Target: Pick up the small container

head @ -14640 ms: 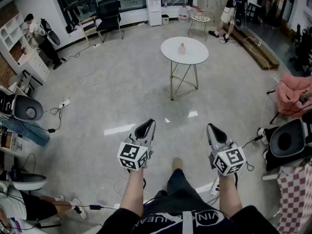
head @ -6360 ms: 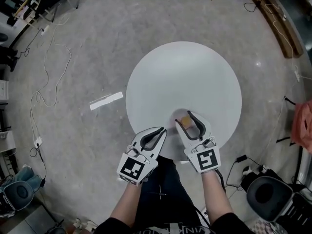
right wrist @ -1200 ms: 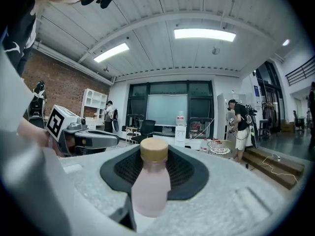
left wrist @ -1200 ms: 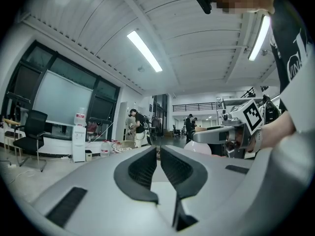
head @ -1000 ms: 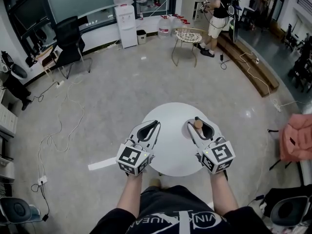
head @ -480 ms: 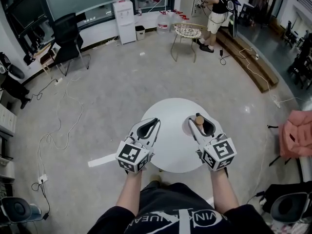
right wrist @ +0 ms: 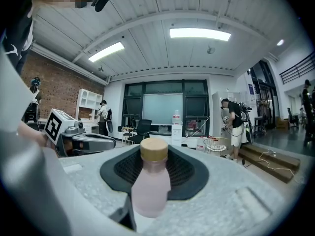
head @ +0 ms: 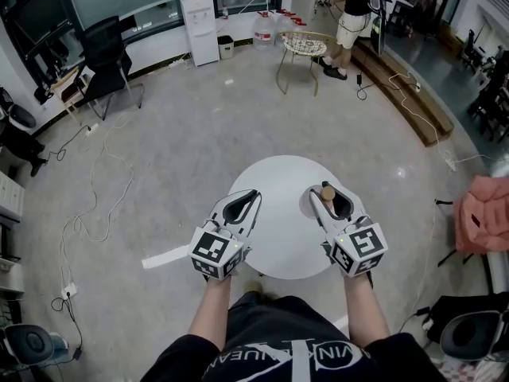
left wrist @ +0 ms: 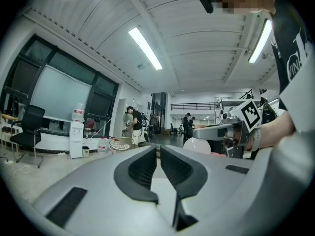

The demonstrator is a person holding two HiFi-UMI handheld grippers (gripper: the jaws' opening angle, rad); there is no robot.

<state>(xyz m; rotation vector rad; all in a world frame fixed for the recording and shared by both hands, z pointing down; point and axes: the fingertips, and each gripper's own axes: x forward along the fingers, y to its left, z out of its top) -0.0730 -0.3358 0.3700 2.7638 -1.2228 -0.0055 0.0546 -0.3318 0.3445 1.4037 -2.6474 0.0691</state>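
The small container is a pale pink bottle with a tan cap. My right gripper is shut on its body, and the cap stands up between the dark pads. In the head view my right gripper holds it above the right side of the round white table. To its left, over the table's near left edge, my left gripper is shut and holds nothing. In the left gripper view the left gripper shows its jaws almost touching, with the right gripper off to the side.
A wire chair and a person are far behind the table. A water dispenser and an office chair stand at the back left. Cables trail over the floor at left. A pink cloth lies at right.
Seconds ago the right gripper was at the bottle on the table; now the bottle is held up above it. Over the last second both grippers have kept still; only the head view drifted.
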